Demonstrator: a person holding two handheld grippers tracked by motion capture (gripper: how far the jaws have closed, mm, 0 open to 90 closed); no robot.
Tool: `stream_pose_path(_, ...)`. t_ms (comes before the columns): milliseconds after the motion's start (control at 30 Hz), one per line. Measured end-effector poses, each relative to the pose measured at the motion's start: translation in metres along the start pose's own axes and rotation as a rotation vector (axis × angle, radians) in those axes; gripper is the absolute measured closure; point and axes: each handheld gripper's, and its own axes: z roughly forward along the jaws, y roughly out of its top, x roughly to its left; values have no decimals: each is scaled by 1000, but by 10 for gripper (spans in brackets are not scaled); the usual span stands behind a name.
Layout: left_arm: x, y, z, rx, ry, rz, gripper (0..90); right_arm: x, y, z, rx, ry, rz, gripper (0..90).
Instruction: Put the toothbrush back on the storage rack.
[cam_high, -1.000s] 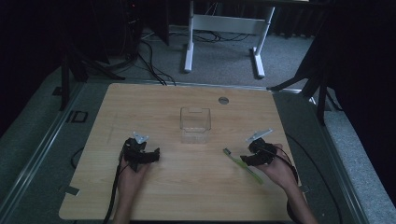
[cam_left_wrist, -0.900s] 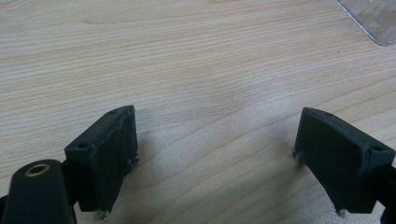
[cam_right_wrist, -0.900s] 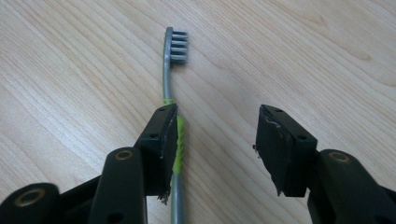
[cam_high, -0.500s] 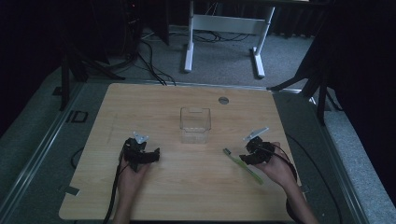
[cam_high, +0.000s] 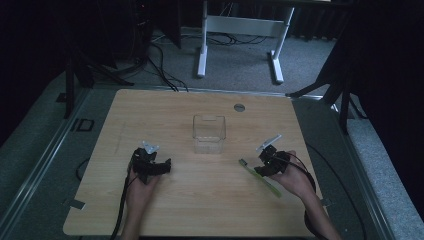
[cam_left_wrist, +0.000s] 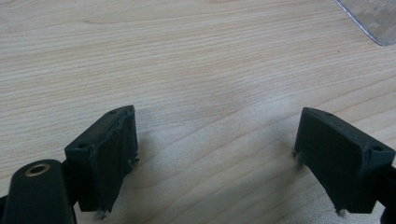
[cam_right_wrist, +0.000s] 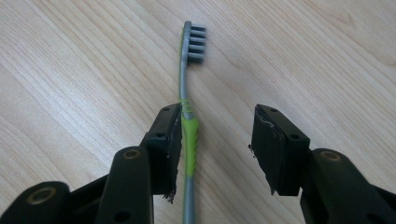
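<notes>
A green and grey toothbrush (cam_high: 260, 177) lies flat on the wooden table (cam_high: 200, 210), its bristled head (cam_right_wrist: 194, 42) pointing away from my right gripper (cam_high: 264, 165). In the right gripper view that gripper (cam_right_wrist: 217, 116) straddles the green handle (cam_right_wrist: 188, 135). Its jaws have just been closing. The handle lies against one pad, while the other pad stands well off it, so the gripper is open. My left gripper (cam_high: 162, 166) rests low over bare wood, jaws wide apart (cam_left_wrist: 219, 116), nothing between them.
A clear plastic box (cam_high: 209, 134) stands upright at the table's middle, between and beyond both hands; its corner (cam_left_wrist: 373, 18) shows in the left gripper view. A round grommet (cam_high: 239, 107) sits near the far edge. White desk legs (cam_high: 202, 45) and cables lie on the floor behind.
My right gripper has edged slightly left, onto the toothbrush handle. The left hand has stayed where it was.
</notes>
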Motion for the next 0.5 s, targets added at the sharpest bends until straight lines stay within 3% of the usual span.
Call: stream_pose_path(500,0,0,0,0,0,0,137,-2,3,-2,11,-5,-4,541)
